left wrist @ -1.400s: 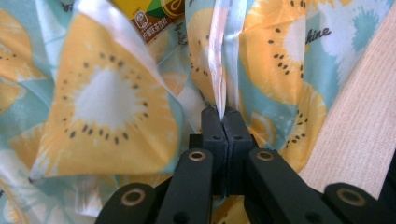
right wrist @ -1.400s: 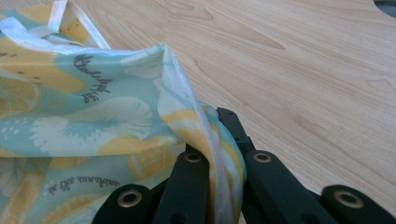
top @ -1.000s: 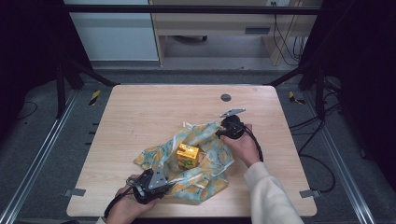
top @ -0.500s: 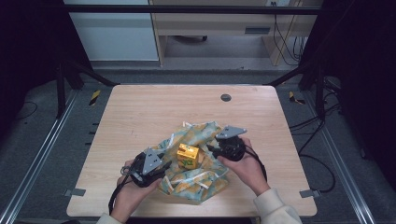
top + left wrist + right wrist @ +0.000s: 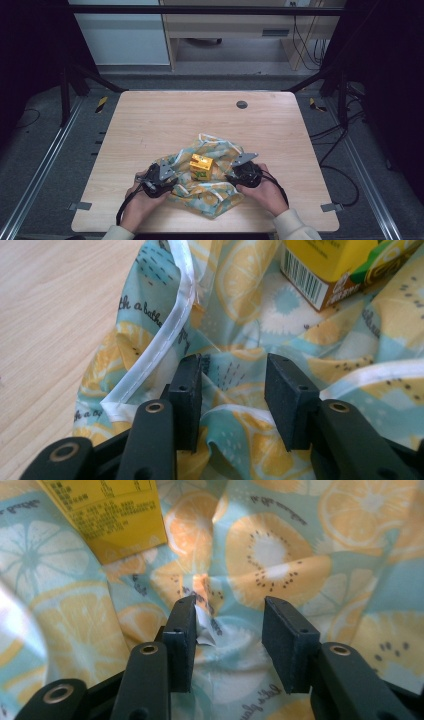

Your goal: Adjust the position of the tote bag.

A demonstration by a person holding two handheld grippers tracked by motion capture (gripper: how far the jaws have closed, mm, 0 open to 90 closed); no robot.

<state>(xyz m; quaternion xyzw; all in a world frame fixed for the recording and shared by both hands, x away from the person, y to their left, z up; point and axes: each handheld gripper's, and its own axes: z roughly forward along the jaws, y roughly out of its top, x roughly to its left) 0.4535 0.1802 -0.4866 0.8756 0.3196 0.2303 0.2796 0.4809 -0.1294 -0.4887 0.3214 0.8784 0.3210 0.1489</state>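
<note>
Cloth (image 5: 210,180), lemon/kiwi print on light blue with a white hem, lay crumpled on the near half of the desk (image 5: 150,125). Yellow carton (image 5: 201,167) sat on top of it, roughly mid-cloth, between the two grippers.

Left hand-held gripper (image 5: 161,176) was at the cloth's left edge, held by the left hand (image 5: 142,200). In the left gripper view its jaws were spread, with a raised fold of cloth (image 5: 235,390) sitting in the gap between them. Neither pad looked pressed onto the fabric. The white hem (image 5: 170,325) ran up the left side of that view, bare desk wood (image 5: 50,315) beyond it, carton (image 5: 340,265) at upper right with its barcode side facing the camera.

Right hand-held gripper (image 5: 245,172) was at the cloth's right edge, held by the right hand (image 5: 267,192), grey plate on top. In the right gripper view its jaws were also spread, over rumpled cloth (image 5: 280,555); a small peak of fabric (image 5: 205,625) stood just beside the left jaw's inner face. Cannot tell if it touched. Carton (image 5: 115,515) at upper left there, printed text side showing.

Both grippers pointed inward toward the carton, close to it but apart from it. A small dark round grommet (image 5: 242,104) sat on the far side of the desk, well apart from the cloth.
</note>
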